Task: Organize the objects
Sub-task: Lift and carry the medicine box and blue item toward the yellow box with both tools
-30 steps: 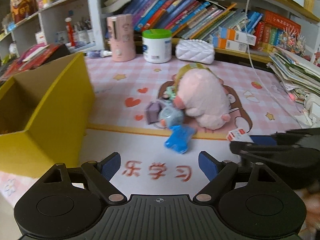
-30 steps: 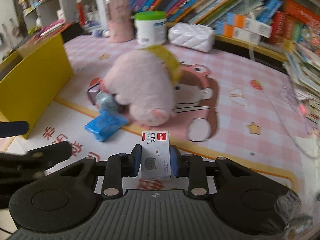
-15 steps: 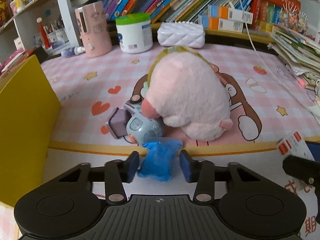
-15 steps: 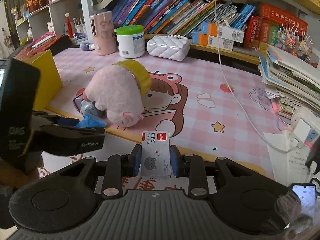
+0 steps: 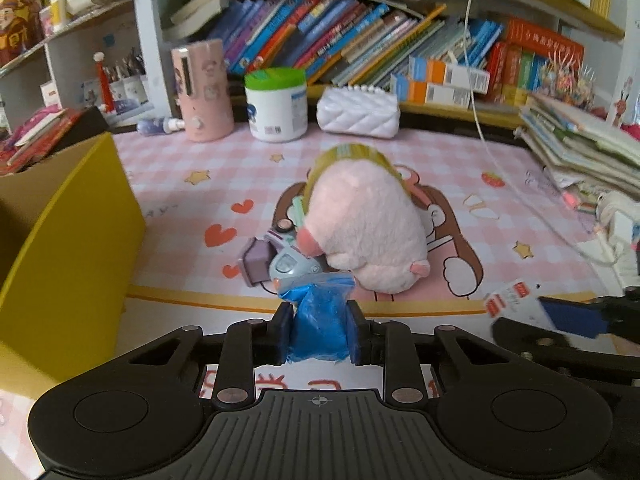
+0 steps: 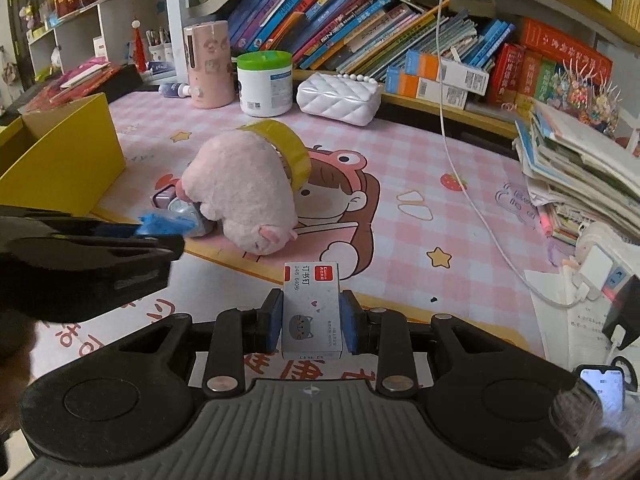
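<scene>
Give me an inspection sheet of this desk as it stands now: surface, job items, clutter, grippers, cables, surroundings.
Surface: pink checked cartoon mat.
Job's things: pink plush lying on a yellow tape roll; small grey and purple gadgets beside the plush; yellow box, open, at the left.
Clutter: green-lidded tub, pink holder, white quilted pouch.
Grippers: left gripper shut on a blue packet; right gripper shut on a white staple box.
Cables: white cable across the mat.
Surroundings: shelf of books, paper stack at the right.

left gripper (image 5: 320, 328): clamped, angled down | right gripper (image 6: 311, 322): clamped
</scene>
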{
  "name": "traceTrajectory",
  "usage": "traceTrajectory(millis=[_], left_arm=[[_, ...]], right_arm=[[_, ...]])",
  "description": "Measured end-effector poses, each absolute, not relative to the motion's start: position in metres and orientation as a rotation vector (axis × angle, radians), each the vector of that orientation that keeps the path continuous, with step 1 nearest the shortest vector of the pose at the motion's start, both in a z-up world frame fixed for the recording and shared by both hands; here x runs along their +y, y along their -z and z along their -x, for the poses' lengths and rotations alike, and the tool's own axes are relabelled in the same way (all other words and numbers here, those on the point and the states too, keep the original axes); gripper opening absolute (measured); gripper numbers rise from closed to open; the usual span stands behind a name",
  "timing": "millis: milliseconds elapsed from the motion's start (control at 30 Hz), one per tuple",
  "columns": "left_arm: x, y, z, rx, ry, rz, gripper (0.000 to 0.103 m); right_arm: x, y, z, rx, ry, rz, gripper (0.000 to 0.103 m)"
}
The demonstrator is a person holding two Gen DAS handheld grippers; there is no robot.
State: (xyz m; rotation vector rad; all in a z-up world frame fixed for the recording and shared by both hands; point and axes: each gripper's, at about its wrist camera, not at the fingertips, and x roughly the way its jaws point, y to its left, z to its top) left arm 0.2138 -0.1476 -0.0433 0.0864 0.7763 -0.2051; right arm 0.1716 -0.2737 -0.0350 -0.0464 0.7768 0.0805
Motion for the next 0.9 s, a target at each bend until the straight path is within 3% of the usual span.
traceTrajectory(millis=[900], left_arm=[[0.020, 0.011, -0.103, 0.700, 0.203, -0.032, 0.025]], right_arm=[[-0.119, 0.011, -0.096, 0.733, -0.098, 0.069, 0.028]])
